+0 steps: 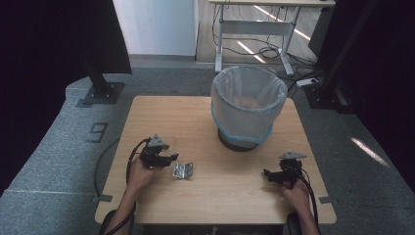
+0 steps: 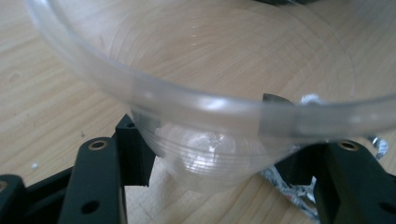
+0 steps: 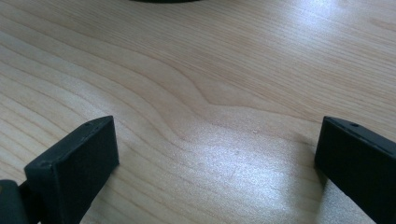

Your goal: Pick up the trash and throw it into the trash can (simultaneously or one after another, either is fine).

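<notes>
A clear plastic cup (image 2: pixel 205 154) sits between the jaws of my left gripper (image 2: pixel 212 168), its wide rim towards the camera and its narrow base between the jaw tips, which press on both sides. A crumpled piece of silver foil (image 2: pixel 292 191) lies on the wood just behind the cup. In the high view the left gripper (image 1: pixel 171 158) rests at the table's left front, with the foil (image 1: pixel 182 170) just to its right. My right gripper (image 1: pixel 268 174) is at the right front, and its jaws (image 3: pixel 215 154) stand open over bare wood.
A bin (image 1: pixel 248 105) lined with a white bag stands at the back middle of the wooden table (image 1: pixel 215 196). Grey floor surrounds the table, with a black stand base (image 1: pixel 102 92) at the far left and a desk frame (image 1: pixel 254 29) behind.
</notes>
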`<action>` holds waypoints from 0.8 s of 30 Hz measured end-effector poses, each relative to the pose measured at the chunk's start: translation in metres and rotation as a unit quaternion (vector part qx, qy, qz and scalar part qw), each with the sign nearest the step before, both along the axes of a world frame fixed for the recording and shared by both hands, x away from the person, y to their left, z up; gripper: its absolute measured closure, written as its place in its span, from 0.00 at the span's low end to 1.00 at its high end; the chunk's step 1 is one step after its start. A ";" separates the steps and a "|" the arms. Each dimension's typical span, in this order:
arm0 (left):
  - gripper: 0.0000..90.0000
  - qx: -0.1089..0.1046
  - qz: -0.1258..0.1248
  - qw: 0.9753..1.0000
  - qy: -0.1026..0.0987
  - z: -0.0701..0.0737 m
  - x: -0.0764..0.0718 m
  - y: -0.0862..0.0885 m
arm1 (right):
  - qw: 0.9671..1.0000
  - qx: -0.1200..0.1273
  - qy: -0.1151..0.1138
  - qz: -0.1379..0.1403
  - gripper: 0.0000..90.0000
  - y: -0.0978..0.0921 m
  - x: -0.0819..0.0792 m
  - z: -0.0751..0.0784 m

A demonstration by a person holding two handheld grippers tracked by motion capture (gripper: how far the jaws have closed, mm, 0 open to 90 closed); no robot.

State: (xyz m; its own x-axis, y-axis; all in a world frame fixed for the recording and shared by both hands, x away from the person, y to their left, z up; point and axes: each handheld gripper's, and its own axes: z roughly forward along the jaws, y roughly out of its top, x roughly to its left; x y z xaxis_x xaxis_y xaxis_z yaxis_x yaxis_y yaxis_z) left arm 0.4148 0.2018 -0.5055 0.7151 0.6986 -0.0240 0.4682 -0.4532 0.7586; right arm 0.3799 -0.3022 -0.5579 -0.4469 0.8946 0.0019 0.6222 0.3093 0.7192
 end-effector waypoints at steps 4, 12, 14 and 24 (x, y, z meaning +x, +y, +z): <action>0.44 -0.010 -0.003 1.000 -0.002 0.010 0.003 -0.002 | 1.000 0.000 0.000 0.000 0.00 0.000 0.000 0.000; 0.44 -0.016 -0.007 1.000 -0.008 0.030 0.009 -0.007 | 1.000 0.000 0.000 0.001 0.00 0.000 0.000 0.000; 0.44 -0.017 -0.009 1.000 -0.010 0.035 0.010 -0.009 | 1.000 0.000 0.001 0.001 0.00 0.000 0.000 0.000; 0.44 -0.014 -0.019 1.000 -0.016 0.058 0.016 -0.019 | 1.000 0.001 0.001 0.000 0.00 0.000 0.000 0.000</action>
